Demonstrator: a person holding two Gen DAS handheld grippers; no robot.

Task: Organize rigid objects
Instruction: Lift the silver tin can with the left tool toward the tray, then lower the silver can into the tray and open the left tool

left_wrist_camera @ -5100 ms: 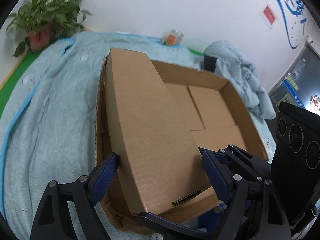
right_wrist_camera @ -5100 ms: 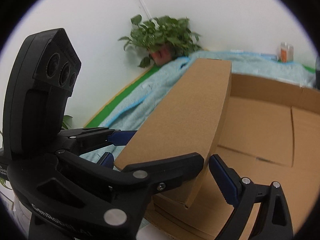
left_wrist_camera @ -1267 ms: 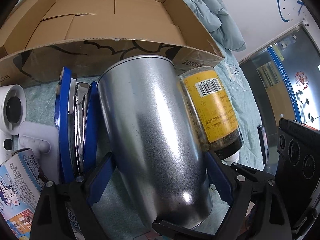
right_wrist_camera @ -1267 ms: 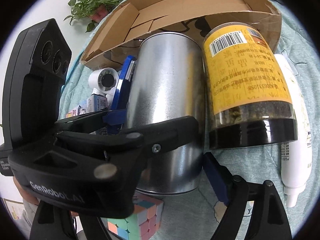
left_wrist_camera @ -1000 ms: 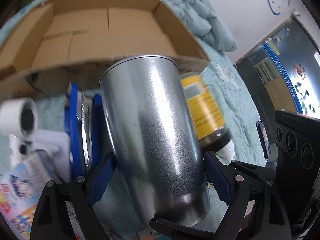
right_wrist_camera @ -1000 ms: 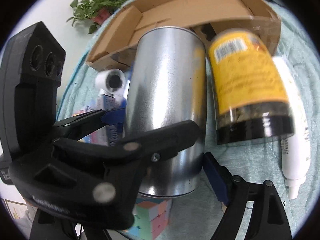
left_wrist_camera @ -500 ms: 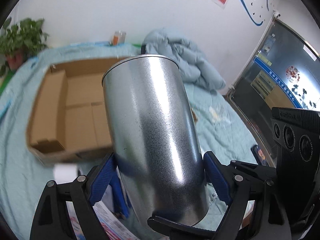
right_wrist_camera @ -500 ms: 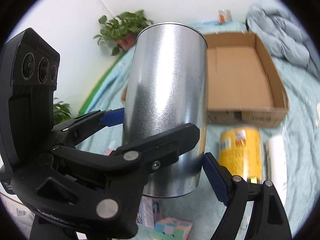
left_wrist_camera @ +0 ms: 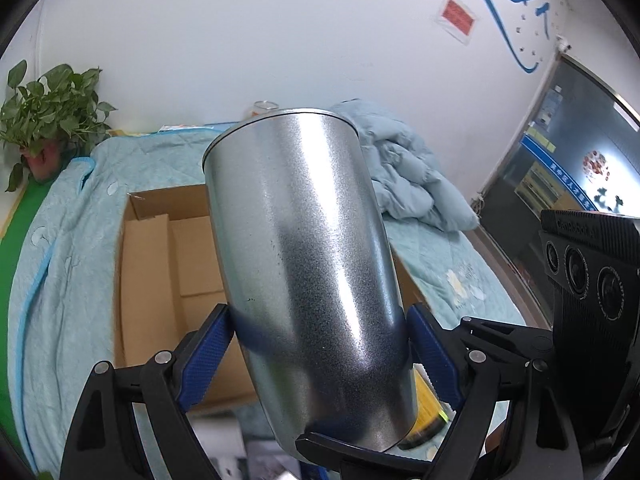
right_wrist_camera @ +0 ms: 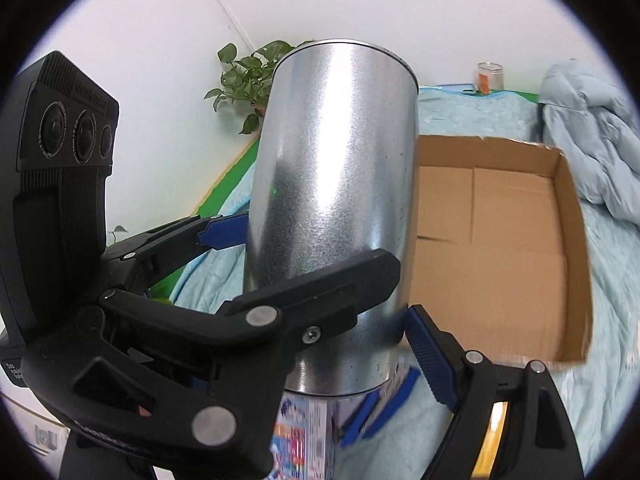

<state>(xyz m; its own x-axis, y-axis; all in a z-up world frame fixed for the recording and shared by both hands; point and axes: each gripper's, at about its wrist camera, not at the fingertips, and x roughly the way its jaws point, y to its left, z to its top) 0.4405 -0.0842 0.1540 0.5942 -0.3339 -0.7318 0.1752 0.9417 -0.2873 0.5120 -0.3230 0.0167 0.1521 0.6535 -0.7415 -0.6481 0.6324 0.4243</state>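
Note:
A tall silver metal tin (left_wrist_camera: 304,272) hangs in the air, tilted, held by both grippers at once. My left gripper (left_wrist_camera: 316,360) is shut on its lower half, a blue pad (left_wrist_camera: 204,356) pressed on each side. My right gripper (right_wrist_camera: 398,292) is shut on the same tin (right_wrist_camera: 332,184) near its base, with one black finger (right_wrist_camera: 312,300) lying across the near side. Behind and below the tin lies an open cardboard box (left_wrist_camera: 140,280), also in the right wrist view (right_wrist_camera: 496,240). The tin hides part of the box.
Under the grippers lie a yellow-labelled jar (left_wrist_camera: 428,404), a printed carton (right_wrist_camera: 300,432) and a blue item (right_wrist_camera: 376,408) on the light blue bedcover (left_wrist_camera: 60,240). A crumpled quilt (right_wrist_camera: 588,128) sits right of the box. A potted plant (left_wrist_camera: 44,112) and a small jar (right_wrist_camera: 489,76) stand by the wall.
Both grippers have lifted the tin off the bedcover, away from the yellow jar and other items. The view has tilted up, and the box now shows behind the tin.

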